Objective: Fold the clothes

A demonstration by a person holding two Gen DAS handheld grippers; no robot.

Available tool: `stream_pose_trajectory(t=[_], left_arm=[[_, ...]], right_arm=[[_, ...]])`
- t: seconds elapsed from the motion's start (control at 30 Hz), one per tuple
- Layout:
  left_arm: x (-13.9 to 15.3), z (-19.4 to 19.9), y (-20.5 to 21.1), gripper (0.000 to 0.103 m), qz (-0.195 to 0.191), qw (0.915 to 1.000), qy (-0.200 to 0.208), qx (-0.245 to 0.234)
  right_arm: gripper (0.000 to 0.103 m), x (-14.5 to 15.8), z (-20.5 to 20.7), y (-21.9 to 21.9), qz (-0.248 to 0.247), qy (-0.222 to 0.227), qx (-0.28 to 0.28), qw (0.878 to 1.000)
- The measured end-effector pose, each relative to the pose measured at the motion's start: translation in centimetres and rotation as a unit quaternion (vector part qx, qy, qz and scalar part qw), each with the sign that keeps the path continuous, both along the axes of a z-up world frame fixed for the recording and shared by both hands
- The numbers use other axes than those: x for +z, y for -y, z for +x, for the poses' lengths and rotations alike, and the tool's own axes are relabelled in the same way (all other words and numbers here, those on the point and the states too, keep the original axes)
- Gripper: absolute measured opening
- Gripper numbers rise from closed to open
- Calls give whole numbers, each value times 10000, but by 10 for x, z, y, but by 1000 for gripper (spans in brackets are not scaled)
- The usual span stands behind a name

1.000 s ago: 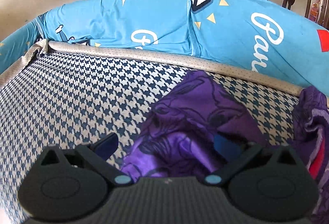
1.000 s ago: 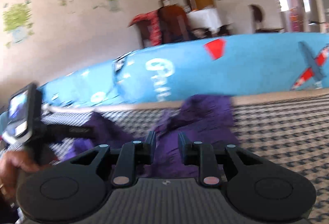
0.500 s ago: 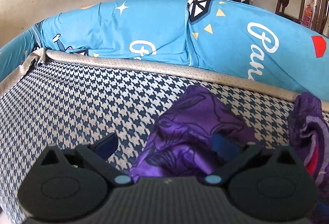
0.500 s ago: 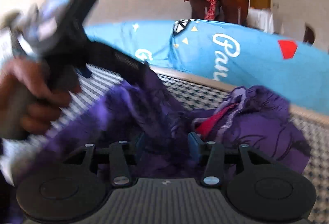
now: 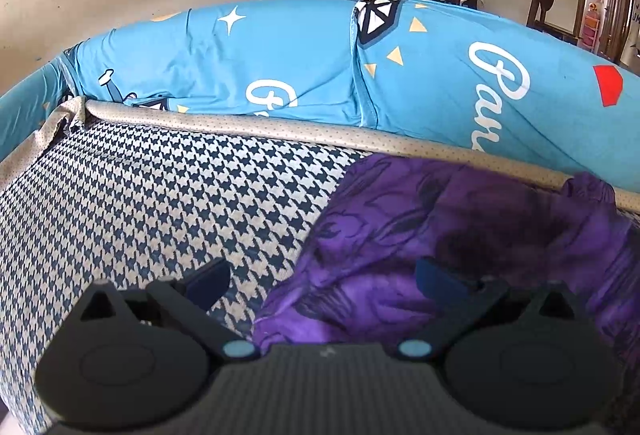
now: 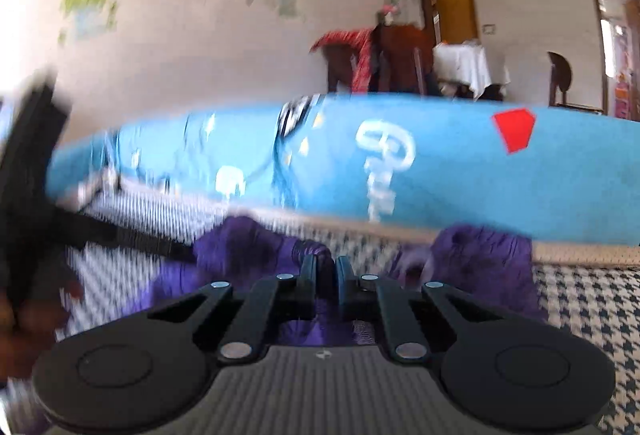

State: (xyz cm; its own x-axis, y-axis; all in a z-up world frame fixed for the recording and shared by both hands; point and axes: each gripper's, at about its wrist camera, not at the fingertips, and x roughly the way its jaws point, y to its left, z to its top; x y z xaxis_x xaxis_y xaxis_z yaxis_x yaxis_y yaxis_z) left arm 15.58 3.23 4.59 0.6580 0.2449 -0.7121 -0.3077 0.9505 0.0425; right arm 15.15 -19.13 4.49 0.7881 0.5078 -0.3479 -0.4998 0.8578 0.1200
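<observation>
In the left wrist view, the left gripper (image 5: pixel 322 275) is spread wide above the houndstooth seat (image 5: pixel 140 195) of a sofa, and nothing is pinched. The purple garment (image 5: pixel 460 231) lies crumpled on the seat, under and ahead of its right finger (image 5: pixel 436 275). On the blue cover (image 5: pixel 300 67) behind, white script begins "Par"; the rest is hidden by the garment. Compared with a second ago, the garment now spreads wider across the right side, reaching the beige piping (image 5: pixel 240 123).

In the right wrist view, which is blurred, the right gripper (image 6: pixel 325 267) is closing, its jaws nearly pressed together with purple cloth between them. The garment (image 6: pixel 480 255) sits just beyond, near the cover (image 6: pixel 460 175). The writing there is smeared and unreadable. The black left tool (image 6: pixel 32 175) stands at the left edge, where earlier it was much smaller.
</observation>
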Motion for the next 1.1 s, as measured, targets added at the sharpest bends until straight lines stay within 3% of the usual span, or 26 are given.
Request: stream_pose_trajectory(t=[0.23, 0.33, 0.5, 0.8, 0.9, 1.03, 1.1], left_arm=[[-1, 0, 4, 103, -46, 10000, 0, -52], [3, -1, -1, 103, -160, 9998, 77, 6], [-1, 1, -13, 103, -238, 9994, -6, 264], [-8, 4, -28, 103, -330, 9983, -214, 424], [-15, 7, -34, 103, -421, 9973, -325, 500], [-19, 7, -41, 103, -482, 9962, -371, 629], [-19, 6, -44, 103, -557, 9955, -374, 669]], right_arm=[[10, 24, 24, 42, 887, -122, -460, 9949], [4, 28, 28, 59, 1062, -122, -805, 9910], [4, 32, 28, 86, 1211, -250, -1165, 9855], [6, 19, 4, 42, 967, -695, 14, 9929], [11, 9, -4, 25, 868, -945, 394, 9910], [46, -10, -3, 9, 938, -1487, 684, 9820], [49, -18, 0, 3, 982, -1678, 723, 9782]])
